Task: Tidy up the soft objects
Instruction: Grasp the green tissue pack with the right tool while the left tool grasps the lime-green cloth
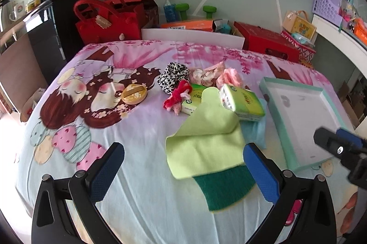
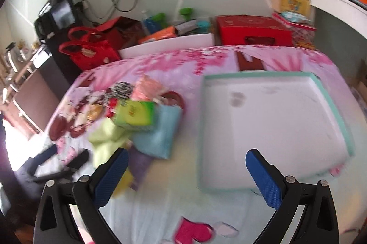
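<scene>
Soft objects lie in a loose heap near the middle of a bed [image 1: 142,198] covered with a cartoon-print sheet. A light green cloth [image 1: 206,133] sprawls nearest the left gripper, its far corner draped up over a small tissue pack [image 1: 189,106]. Its near edge overlaps a dark green scouring pad [image 1: 222,191]. A larger green tissue pack [image 1: 240,104] rests on a pale blue cloth [image 1: 254,131] just beside it. Farther back sit a red fuzzy scrunchie [image 1: 177,94], a black-and-white spotted scrunchie [image 1: 172,76], a floral fabric piece [image 1: 206,75] and a pink fluffy one [image 1: 230,77]. A round gold tin [image 1: 134,93] lies apart to the left.

To the right of the heap stands a white tray with a mint rim [image 1: 277,110], holding nothing.

The left gripper [image 1: 183,170] hovers low over the sheet, pointing forward at the heap, jaws spread wide with the light green cloth and scouring pad showing between them; nothing is gripped. The right gripper [image 2: 187,175] hangs over the near edge of the tray, tilted a little toward it, jaws likewise wide apart and empty. Its view is blurred.
</scene>
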A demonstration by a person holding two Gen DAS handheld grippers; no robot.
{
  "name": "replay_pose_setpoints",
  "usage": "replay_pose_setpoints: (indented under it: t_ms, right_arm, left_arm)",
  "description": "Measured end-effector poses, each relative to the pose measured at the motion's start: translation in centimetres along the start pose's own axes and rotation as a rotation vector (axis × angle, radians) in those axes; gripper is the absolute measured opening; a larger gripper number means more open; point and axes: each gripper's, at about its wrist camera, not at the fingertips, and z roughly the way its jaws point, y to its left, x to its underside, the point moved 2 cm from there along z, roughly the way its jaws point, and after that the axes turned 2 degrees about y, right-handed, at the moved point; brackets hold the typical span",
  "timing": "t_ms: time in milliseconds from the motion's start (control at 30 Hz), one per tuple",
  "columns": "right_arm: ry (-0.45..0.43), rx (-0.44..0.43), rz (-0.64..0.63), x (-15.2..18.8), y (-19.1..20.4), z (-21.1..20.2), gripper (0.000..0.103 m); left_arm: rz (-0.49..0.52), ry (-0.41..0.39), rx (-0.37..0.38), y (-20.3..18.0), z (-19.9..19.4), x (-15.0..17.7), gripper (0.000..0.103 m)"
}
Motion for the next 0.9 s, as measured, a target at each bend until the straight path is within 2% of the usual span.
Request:
replay_pose_setpoints:
  t_ms: [267,400,600,700,800,900]
  right_arm:
    - [0.067,-0.099,-0.053,-1.6,3.9,5.2,0.103]
    - [0.089,-0.125,-0.077,-2.0,5.4,7.2,0.103]
    - [0.113,-0.151,-0.086,-2.4,6.4,9.3,0.102]
    - [0.121,-0.156,-0.088,-2.5,6.6,10.0,0.097]
    - [0.132,-0.169,-0.073,-2.6,6.5,10.6,0.09]
    - [0.125,-0.179,-0.069,-2.7,6.4,10.7,0.083]
  left_arm:
    - [-0.03,0.06,0.016,2.0,4.5,-1.1,0.103]
    - [-0.011,0.071,0.045,2.3,6.1,-1.3,0.102]
    - [-0.044,0.097,0.145,2.8,7.9,-1.5,0.101]
    - [-0.051,0.099,0.179,2.9,8.6,-1.7,0.089]
    - [-0.074,0.116,0.251,3.1,9.1,-2.0,0.083]
    - [-0.087,0.13,0.288,3.2,9.7,-2.1,0.064]
